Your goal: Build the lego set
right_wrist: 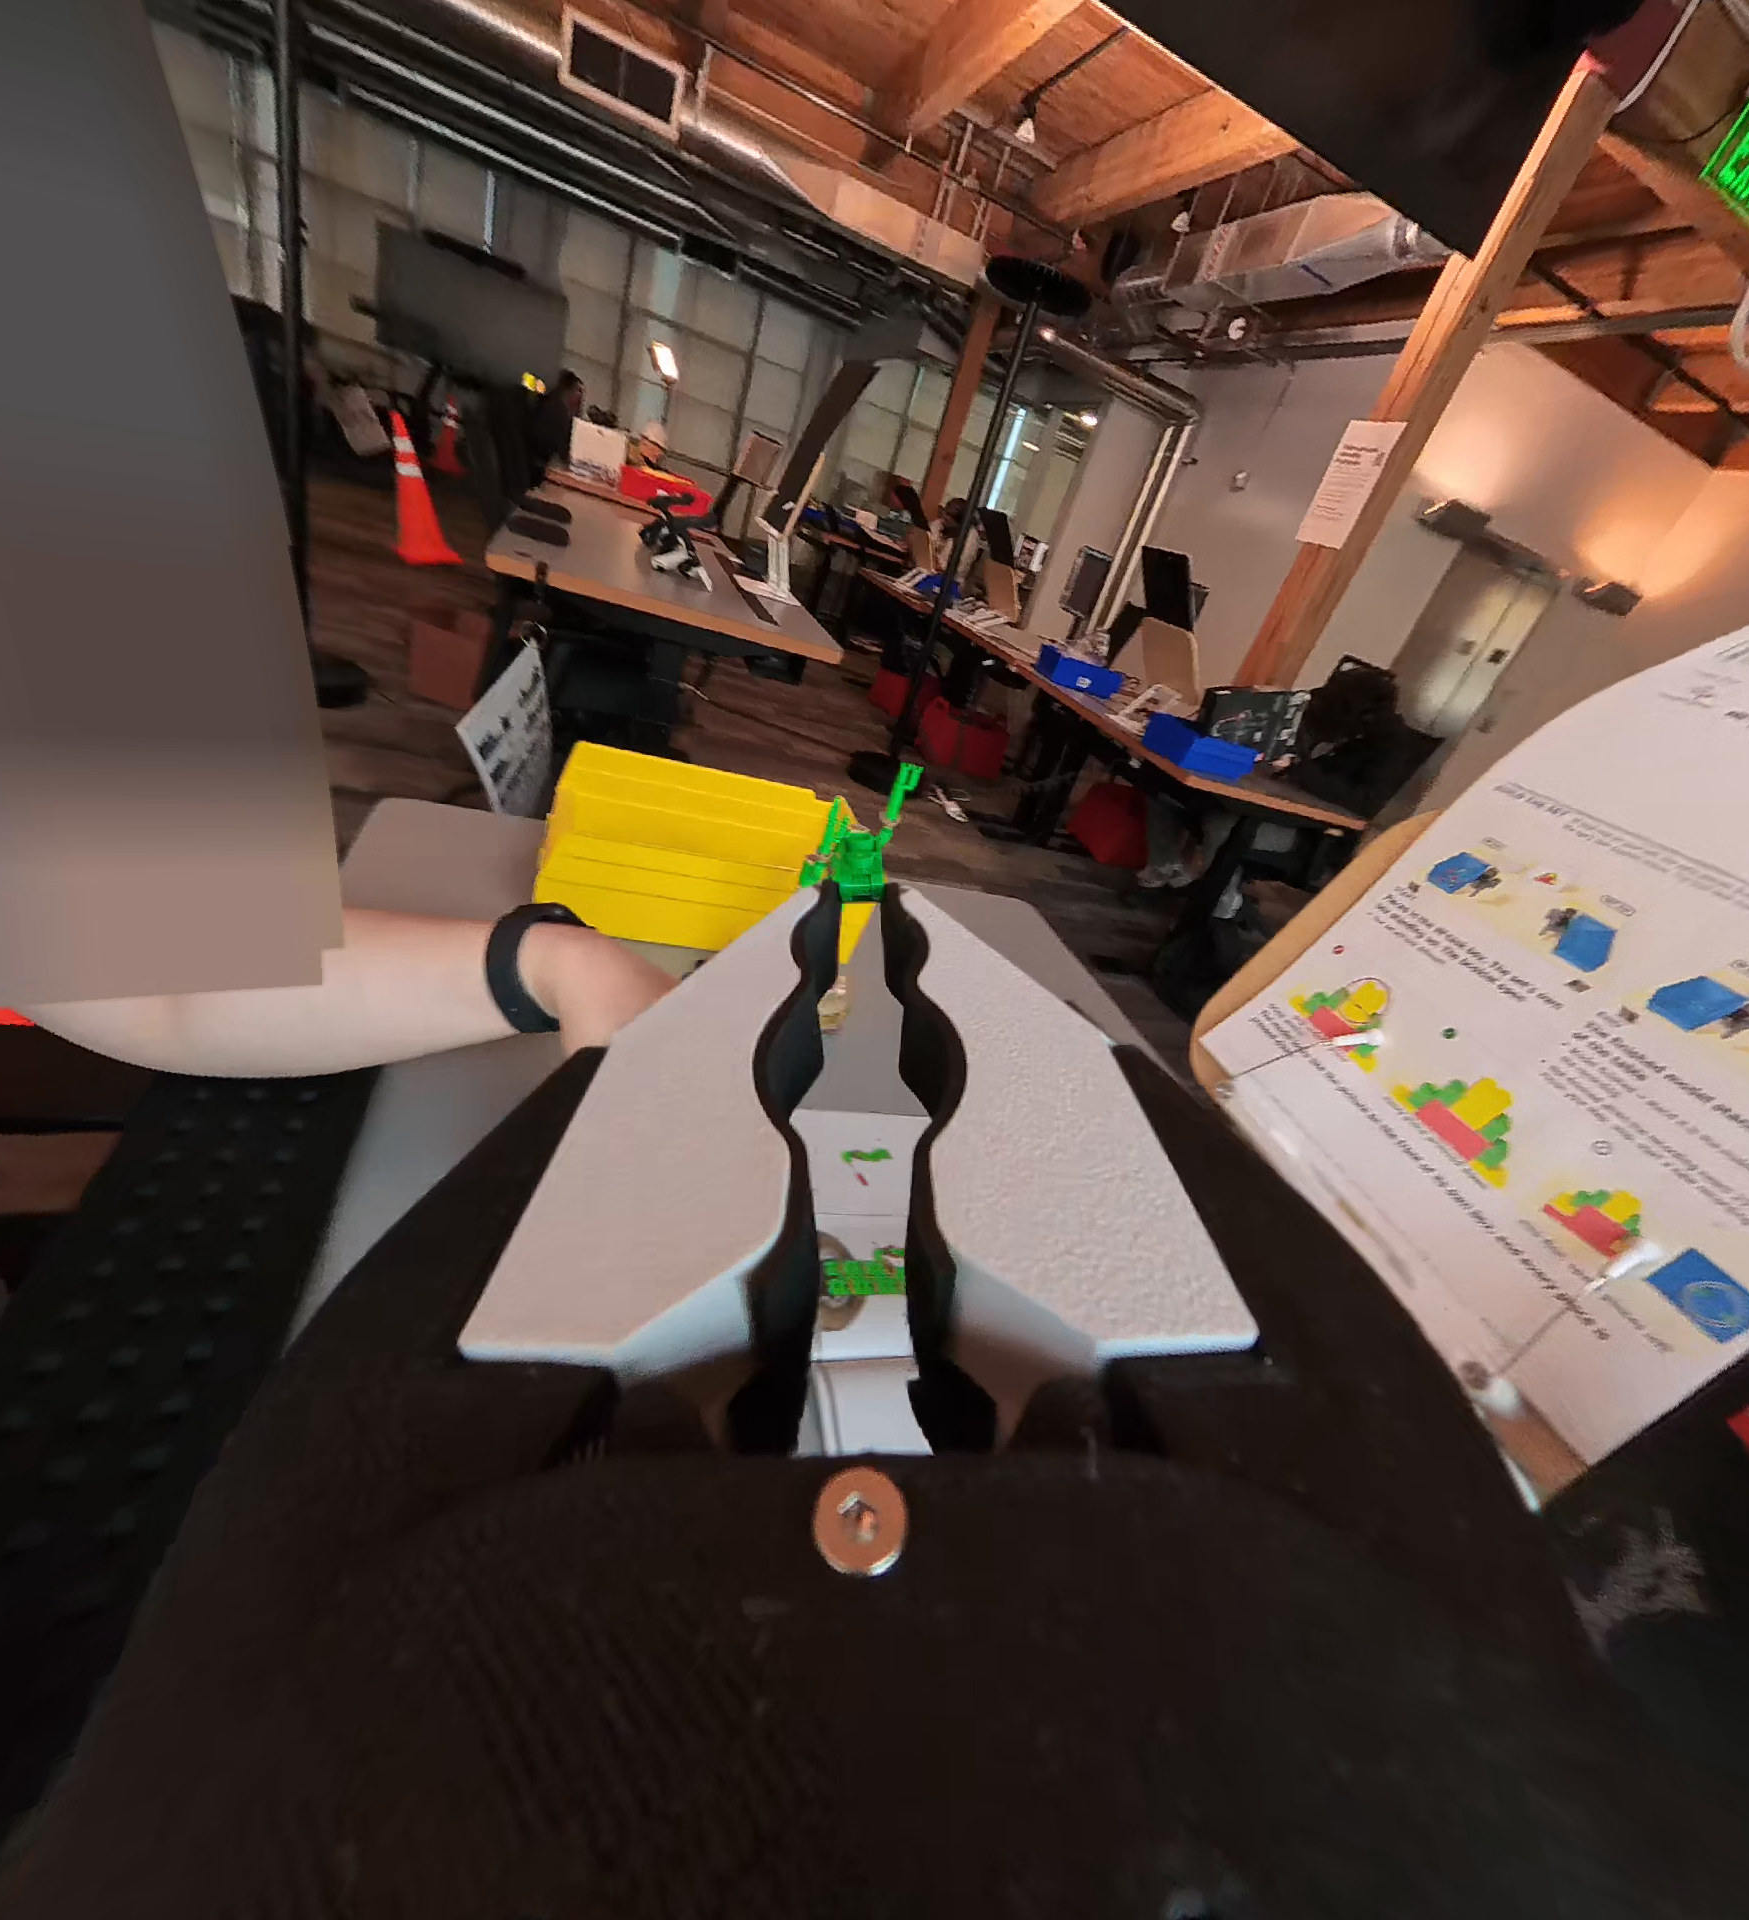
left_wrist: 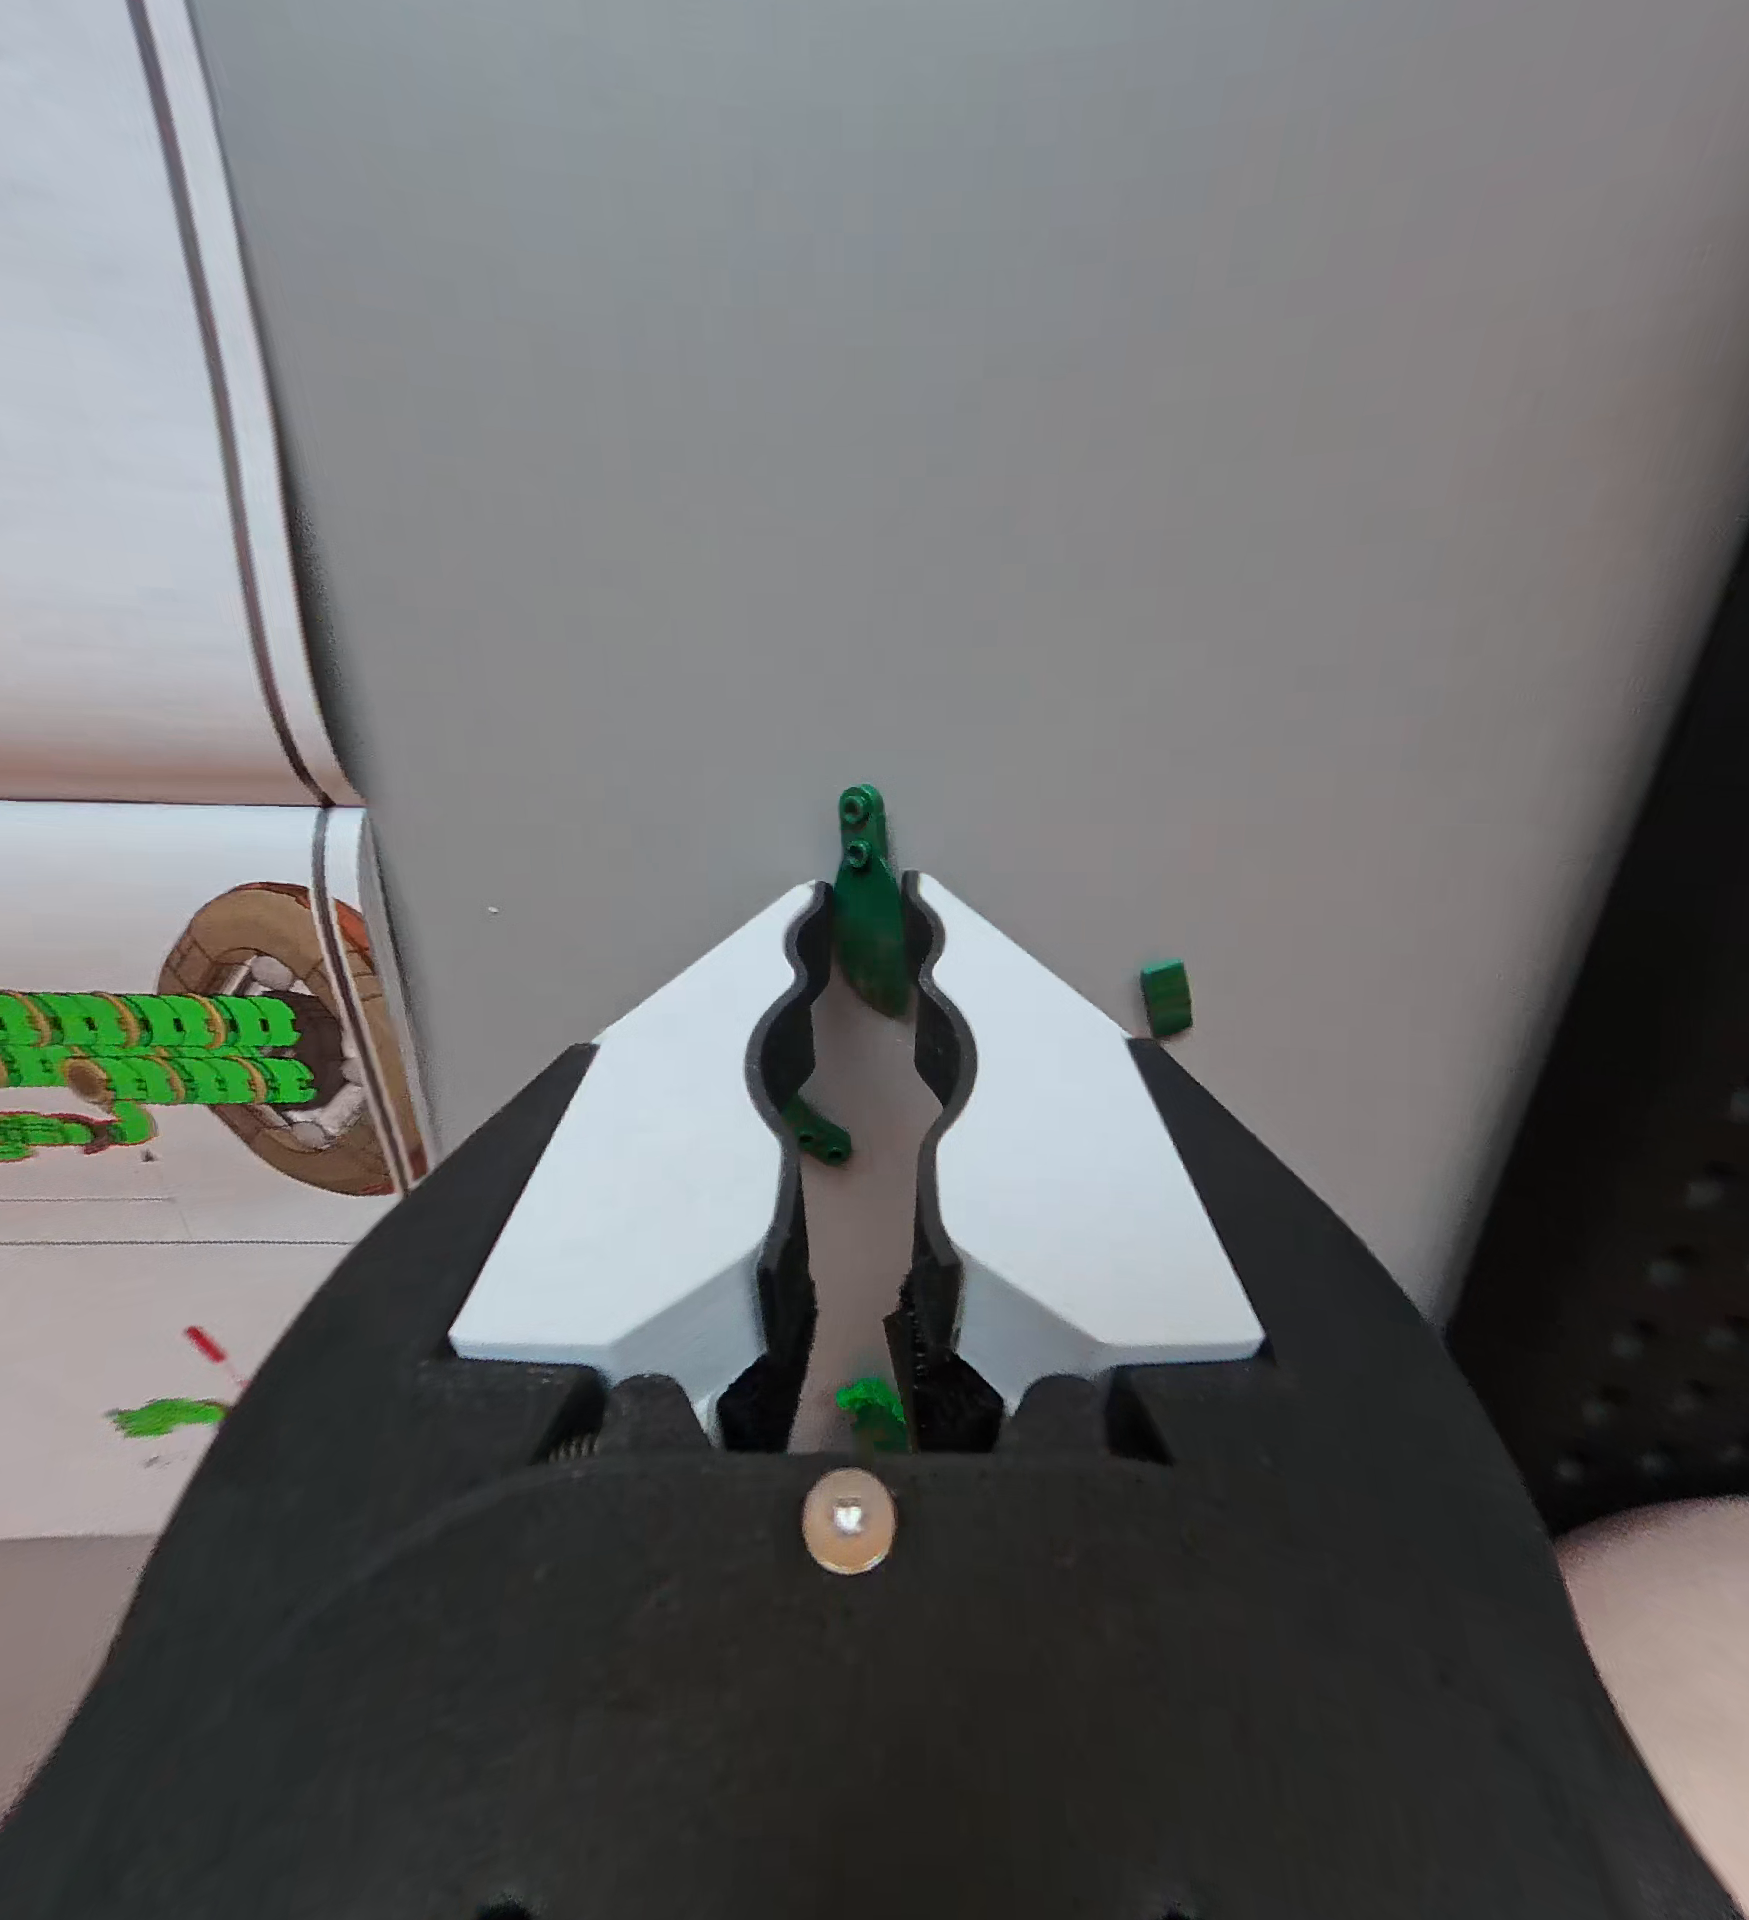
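Note:
In the left wrist view my left gripper (left_wrist: 868,894) is shut on a dark green leaf-shaped lego piece (left_wrist: 870,940) whose two-stud end sticks out past the tips, above the grey table (left_wrist: 953,468). A small dark green brick (left_wrist: 1164,997) lies to the right. Another green piece (left_wrist: 820,1130) lies on the table under the fingers. In the right wrist view my right gripper (right_wrist: 854,904) is shut on a small bright green lego assembly (right_wrist: 857,857) with thin stems pointing up, held above the table.
An open instruction booklet (left_wrist: 101,1091) lies left of the left gripper. A black perforated mat (left_wrist: 1701,1143) lies at the right. In the right wrist view a sheet of instructions (right_wrist: 1535,1039) stands at the right, yellow bins (right_wrist: 672,842) sit ahead, and a person's forearm (right_wrist: 382,987) reaches in from the left. Across from one pair of fingers to the other is roughly 35 cm. The right gripper is farther from the small dark green brick (left_wrist: 1164,997), some 35 cm, than the left, some 6 cm.

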The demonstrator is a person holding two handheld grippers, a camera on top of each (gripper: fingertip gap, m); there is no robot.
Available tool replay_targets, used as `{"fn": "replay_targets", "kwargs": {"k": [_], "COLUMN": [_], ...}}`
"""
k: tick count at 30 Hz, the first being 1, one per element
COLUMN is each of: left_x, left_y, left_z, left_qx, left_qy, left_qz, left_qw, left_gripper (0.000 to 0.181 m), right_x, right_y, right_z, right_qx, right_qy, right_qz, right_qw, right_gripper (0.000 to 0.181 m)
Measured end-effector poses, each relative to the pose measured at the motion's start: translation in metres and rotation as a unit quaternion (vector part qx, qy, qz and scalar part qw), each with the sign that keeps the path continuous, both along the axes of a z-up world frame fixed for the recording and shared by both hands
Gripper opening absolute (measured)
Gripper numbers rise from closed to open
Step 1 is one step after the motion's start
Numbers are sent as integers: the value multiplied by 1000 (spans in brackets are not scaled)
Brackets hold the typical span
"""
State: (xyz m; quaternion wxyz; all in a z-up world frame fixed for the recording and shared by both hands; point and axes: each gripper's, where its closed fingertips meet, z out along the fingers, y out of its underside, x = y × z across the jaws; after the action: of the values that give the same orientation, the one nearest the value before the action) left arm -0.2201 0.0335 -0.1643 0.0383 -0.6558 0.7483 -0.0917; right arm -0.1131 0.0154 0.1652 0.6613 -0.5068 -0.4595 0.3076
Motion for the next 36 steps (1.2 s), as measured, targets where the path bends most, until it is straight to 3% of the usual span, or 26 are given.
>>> {"fn": "replay_targets", "kwargs": {"k": [3, 8, 13, 18, 23, 36], "left_x": [1, 4, 2, 4, 3, 7], "left_y": [3, 18, 18, -7, -3, -2], "left_z": [18, 92, 149, 184, 188, 157], "left_qx": [-45, -101, -47, -78, -100, -91], "left_qy": [-59, -246, -364, -423, -416, -340], "left_qz": [31, 83, 50, 2, 42, 50], "left_qw": [997, 961, 929, 903, 903, 935], "left_gripper": [11, 11, 11, 11, 11, 11], "right_x": [3, -8, -40, -78, -92, -99], "right_y": [9, 19, 27, 20, 15, 18], "right_z": [-17, -61, -111, -132, -133, -162], "right_qx": [-55, -150, -198, -256, -308, -417], "right_qy": [-15, -82, -177, -194, -171, -203], "right_qz": [10, 44, 85, 167, 209, 196], "right_qw": [998, 984, 960, 932, 913, 864], "right_gripper": [6, 6, 6, 6, 6, 6]}}
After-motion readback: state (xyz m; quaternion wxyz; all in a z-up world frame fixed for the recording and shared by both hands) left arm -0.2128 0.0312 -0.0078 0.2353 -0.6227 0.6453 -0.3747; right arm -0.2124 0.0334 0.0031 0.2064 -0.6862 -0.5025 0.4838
